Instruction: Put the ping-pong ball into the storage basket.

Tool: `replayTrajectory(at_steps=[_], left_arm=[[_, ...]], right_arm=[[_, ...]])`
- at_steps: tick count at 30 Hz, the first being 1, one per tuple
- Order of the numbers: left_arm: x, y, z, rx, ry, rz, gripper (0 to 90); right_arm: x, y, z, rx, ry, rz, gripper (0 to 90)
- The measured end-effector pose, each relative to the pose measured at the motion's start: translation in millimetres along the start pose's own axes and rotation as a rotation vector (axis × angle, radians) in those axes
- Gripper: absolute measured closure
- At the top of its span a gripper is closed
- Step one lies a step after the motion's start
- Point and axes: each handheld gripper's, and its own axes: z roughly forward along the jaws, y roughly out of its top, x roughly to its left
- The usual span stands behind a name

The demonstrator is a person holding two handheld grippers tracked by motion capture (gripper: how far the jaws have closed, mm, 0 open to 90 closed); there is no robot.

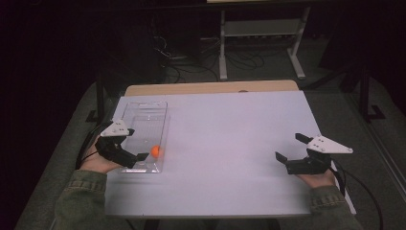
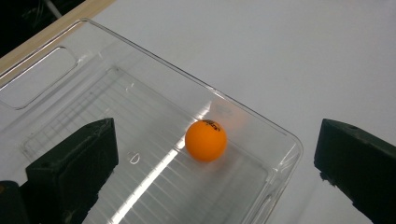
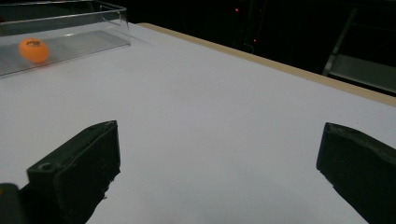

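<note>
One orange ball point(image 2: 206, 140) lies inside clear tray point(image 2: 140, 84), left gripper point(image 2: 215, 163) open

- One small orange plastic ball point(image 2: 206, 140), lying ahead of the left tongs' jaws.
- One clear rectangular plastic tray point(image 2: 261, 122), under the left tongs.
- Two black two-jaw tongs, left point(image 1: 137, 143) and right point(image 1: 290, 147).

Dark lab: cables point(image 1: 191, 67) under a metal-framed bench point(image 1: 261, 33)
</note>
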Motion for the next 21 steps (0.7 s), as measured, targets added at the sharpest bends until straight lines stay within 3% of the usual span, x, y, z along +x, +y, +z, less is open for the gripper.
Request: replayTrajectory(at_steps=[21], left_arm=[[-9.1, -26.7, -5.0, -0.135, 0.05, -0.044, 0.0]], right_arm=[[0.1, -0.2, 0.5, 0.003, 0.0, -0.002, 0.0]])
